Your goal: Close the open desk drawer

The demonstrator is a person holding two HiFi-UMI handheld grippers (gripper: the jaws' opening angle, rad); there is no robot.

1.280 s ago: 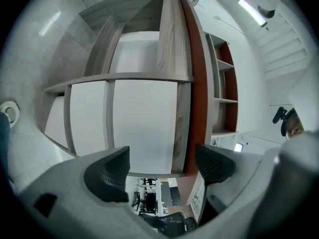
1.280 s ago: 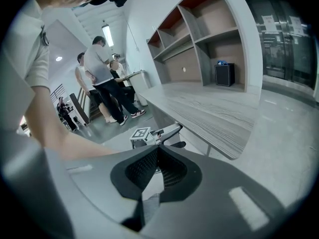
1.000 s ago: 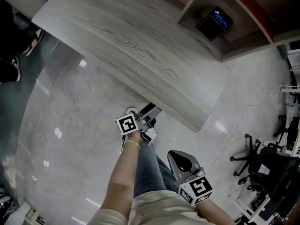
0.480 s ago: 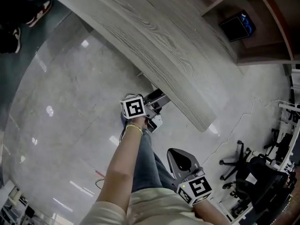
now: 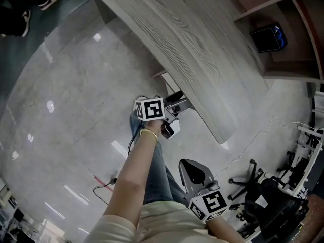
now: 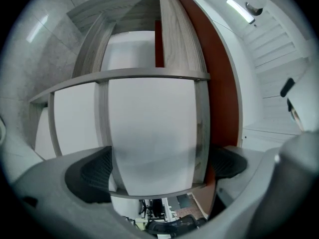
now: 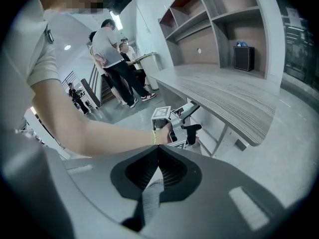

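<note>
Line-up: drawer (image 6: 152, 133) straight ahead of left gripper (image 6: 157, 166), slide axis runs away into desk

Left gripper sits under the near edge of the desk (image 5: 202, 49), pointing roughly level at the drawer. Its jaws have just been opening and now stand as wide as they go. The drawer's near end, a white panel w/ grey wood edging, fills the space btwn the pads. The pads look to sit just beside the grey edges rather than pinching them, so nothing is clamped.

The drawer stands out from under the desk toward the person. Its long axis runs from the jaws away into the carcass, w/ a red-brown panel along its right side. That axis is what counts: closing it prob. needs a straight push along the line the gripper already points, not a sideways or downward one. An off-axis shove could rack the drawer on its runners.

Right gripper (image 7: 158, 156) is out of it: low by the person's lap, well apart from the desk, aimed down, pads closed tip to tip on nothing. Its view shows the left hand at the drawer, far off. So the left hand is much the nearer and the likely one to finish.
</note>
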